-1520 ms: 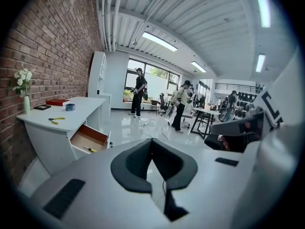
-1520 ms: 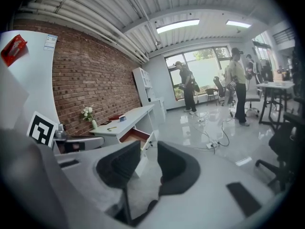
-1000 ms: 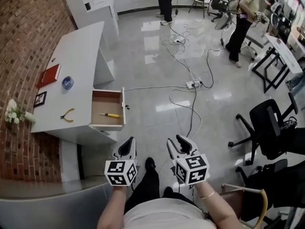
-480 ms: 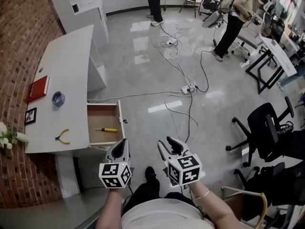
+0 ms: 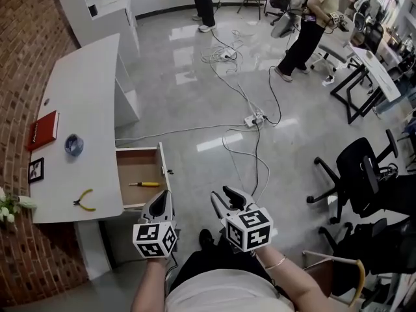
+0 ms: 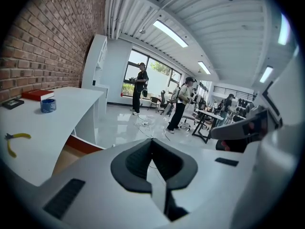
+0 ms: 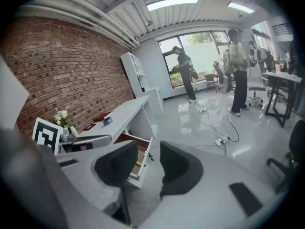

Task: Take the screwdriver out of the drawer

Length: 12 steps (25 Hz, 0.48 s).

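Observation:
The screwdriver (image 5: 144, 184), with a yellow handle, lies inside the open wooden drawer (image 5: 135, 168) of the white desk (image 5: 84, 109). Both grippers hang over the floor just in front of that drawer. My left gripper (image 5: 160, 199) is nearest, its tip close to the drawer's front corner, jaws shut on nothing. My right gripper (image 5: 225, 195) stands open and empty, further right. In the right gripper view the drawer (image 7: 136, 157) and a bit of the yellow screwdriver (image 7: 138, 164) show between the open jaws of my right gripper (image 7: 148, 149). My left gripper (image 6: 152, 142) points past the desk (image 6: 57, 109).
On the desk lie a red book (image 5: 43, 130), a blue tape roll (image 5: 73, 145), a small framed picture (image 5: 36, 169) and yellow pliers (image 5: 84, 200). Cables and a power strip (image 5: 254, 118) run across the floor. A black office chair (image 5: 364, 181) stands right. People stand at the back.
The desk and drawer have slid down and left in the head view, so the drawer now lies closer to the left gripper. Both grippers keep their states.

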### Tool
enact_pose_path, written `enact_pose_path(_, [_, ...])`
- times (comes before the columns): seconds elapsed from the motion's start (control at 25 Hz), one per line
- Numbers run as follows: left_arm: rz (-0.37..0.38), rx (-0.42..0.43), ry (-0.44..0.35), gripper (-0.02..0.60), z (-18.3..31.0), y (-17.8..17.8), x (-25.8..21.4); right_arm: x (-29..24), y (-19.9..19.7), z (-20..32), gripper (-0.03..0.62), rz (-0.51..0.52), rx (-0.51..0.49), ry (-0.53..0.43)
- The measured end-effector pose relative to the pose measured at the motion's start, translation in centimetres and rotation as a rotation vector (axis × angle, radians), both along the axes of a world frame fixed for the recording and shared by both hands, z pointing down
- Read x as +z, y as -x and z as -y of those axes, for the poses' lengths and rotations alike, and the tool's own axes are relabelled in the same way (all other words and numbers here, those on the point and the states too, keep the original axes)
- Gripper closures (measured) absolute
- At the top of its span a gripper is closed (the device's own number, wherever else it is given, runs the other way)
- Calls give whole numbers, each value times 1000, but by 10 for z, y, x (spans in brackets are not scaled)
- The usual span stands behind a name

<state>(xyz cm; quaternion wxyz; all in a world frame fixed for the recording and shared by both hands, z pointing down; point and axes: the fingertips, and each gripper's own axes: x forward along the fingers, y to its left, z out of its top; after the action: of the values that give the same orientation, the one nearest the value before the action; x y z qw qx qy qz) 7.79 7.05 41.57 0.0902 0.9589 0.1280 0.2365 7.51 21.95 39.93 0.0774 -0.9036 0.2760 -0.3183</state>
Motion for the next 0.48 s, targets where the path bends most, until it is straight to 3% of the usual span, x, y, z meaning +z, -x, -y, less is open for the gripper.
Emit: enact_pose_path(0.48, [11,-31,1,589,12,-31,7,10,-36,16,462,26,-30,-7])
